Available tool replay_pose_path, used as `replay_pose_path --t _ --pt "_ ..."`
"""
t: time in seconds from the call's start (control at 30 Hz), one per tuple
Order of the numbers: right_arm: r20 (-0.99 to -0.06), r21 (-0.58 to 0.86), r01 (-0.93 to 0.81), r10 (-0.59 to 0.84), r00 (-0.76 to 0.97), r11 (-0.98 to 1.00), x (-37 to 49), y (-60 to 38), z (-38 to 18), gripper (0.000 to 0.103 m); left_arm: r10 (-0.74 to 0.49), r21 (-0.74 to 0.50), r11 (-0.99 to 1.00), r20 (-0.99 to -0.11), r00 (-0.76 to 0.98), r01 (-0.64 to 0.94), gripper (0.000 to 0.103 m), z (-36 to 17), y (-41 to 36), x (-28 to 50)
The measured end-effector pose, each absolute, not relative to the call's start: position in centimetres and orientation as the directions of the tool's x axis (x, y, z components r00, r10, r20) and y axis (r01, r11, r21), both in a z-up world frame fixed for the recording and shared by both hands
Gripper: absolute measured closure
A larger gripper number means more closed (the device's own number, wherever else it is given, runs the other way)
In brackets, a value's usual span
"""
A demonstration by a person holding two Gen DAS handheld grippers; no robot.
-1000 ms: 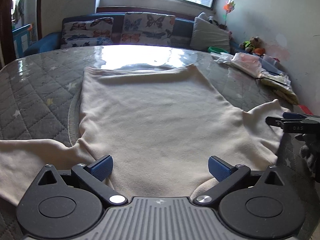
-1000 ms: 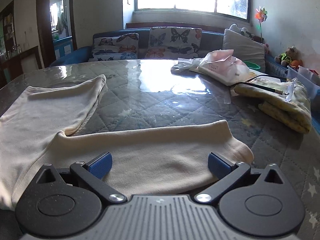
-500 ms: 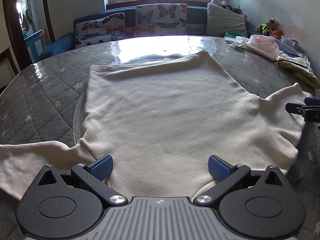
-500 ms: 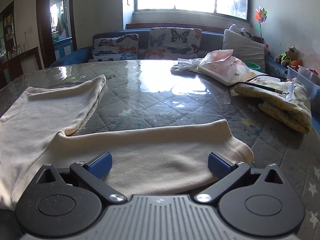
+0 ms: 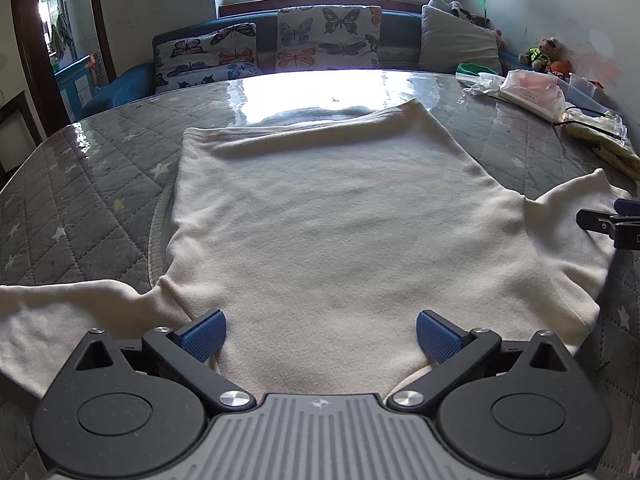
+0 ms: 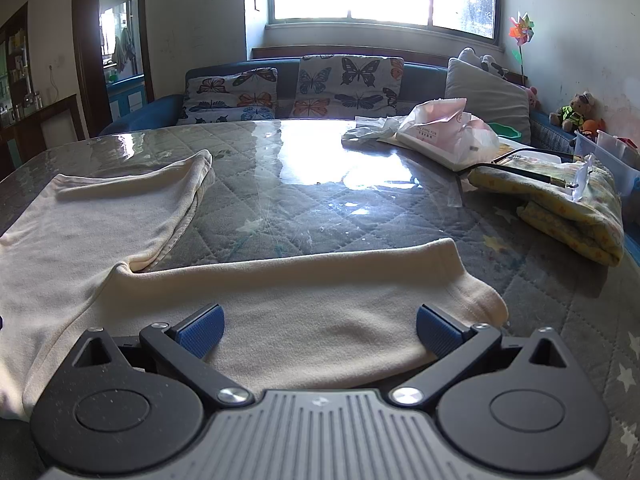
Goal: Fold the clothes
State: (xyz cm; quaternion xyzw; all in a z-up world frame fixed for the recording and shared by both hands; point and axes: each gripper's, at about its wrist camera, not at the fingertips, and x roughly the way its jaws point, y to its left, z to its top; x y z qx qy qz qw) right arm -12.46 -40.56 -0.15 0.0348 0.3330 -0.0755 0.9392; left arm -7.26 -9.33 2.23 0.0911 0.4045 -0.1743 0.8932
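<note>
Now both grippers' jaws gape apart above the flat cream shirt (image 5: 328, 216).

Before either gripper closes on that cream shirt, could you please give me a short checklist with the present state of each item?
1. Left gripper open: ok, jaws spread wide with nothing between them.
2. Right gripper open: ok, jaws equally wide apart.
3. Cream shirt spread flat on the table: ok, the body lies smooth.
4. Right sleeve laid out straight: ok, it stretches sideways across the view, ahead of the right gripper.
5. Fold path free of other things: ok, the yellow cloth and plastic bag lie apart from the shirt.
6. Fingers touching fabric: cannot tell.
</note>
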Motion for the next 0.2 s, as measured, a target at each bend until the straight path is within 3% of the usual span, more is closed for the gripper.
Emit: replay_pose_path --t 0.2 --pt "-0.631 0.016 0.165 -0.118 0.767 0.986 -12.46 -40.56 -0.16 0.0 -0.231 0.025 0.925 -0.755 0.613 0.38 0.0 2.22 -9.42 -7.19"
